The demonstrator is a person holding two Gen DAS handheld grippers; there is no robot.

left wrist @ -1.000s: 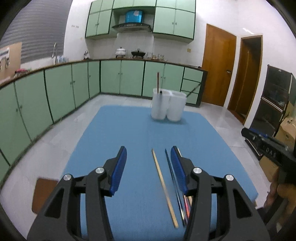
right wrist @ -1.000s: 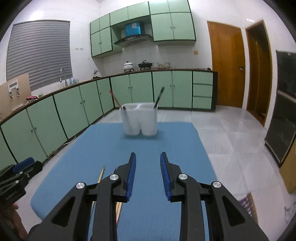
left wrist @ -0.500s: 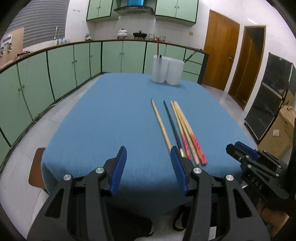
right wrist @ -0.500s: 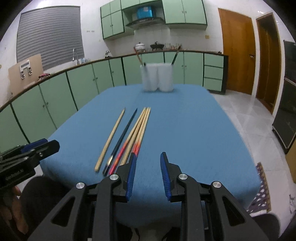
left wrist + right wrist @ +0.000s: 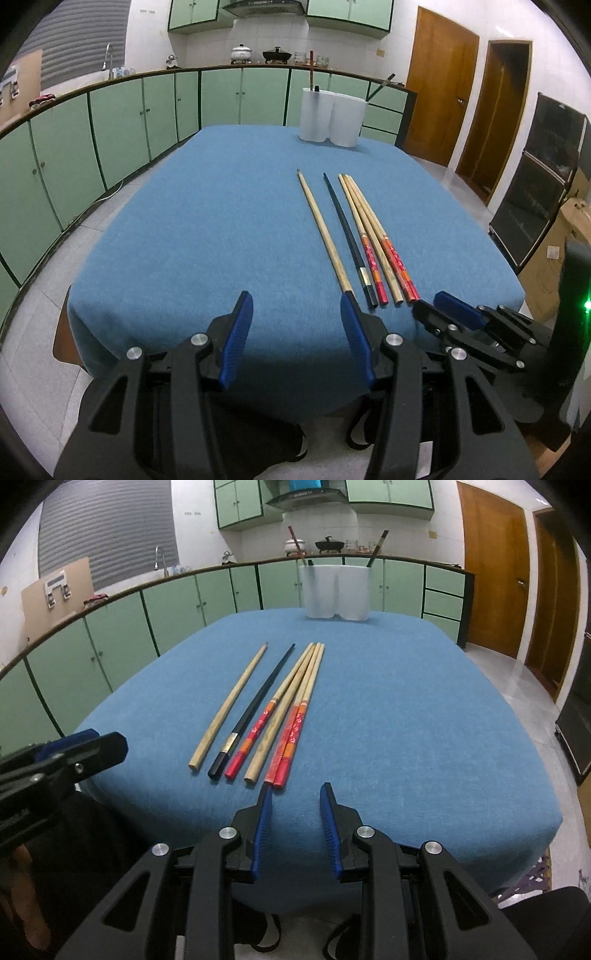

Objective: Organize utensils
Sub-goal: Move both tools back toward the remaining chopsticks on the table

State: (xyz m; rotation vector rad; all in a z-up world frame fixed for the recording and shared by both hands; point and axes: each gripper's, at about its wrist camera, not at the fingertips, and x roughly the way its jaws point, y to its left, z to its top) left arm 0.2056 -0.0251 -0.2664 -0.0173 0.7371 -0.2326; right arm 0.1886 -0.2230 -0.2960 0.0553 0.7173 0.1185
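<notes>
Both hands have pulled back and sunk to the near edge of the tabletop (image 5: 177,221), so the row of chopsticks, a second ago right under the tongs, now lies whole in front of them.

On the left, the left tongs (image 5: 297,314) hang at the near edge, jaws apart and holding nothing. Just beyond them lie the sticks, side by side and pointing at the far end: a plain stick (image 5: 229,705) leftmost, then a black stick (image 5: 258,701), then the red-handled sticks (image 5: 291,723) bunched together with another plain one among them. At the far end stands the white holder (image 5: 334,590), two cups joined, with a few sticks already upright in it.

On the right, the right tongs (image 5: 295,794) sit just short of the red handle ends, jaws a narrow gap apart, nothing between them.

I judge this a reset before a pick: nothing is gripped, the six sticks wait, and the right tongs are nearest the red pair.
</notes>
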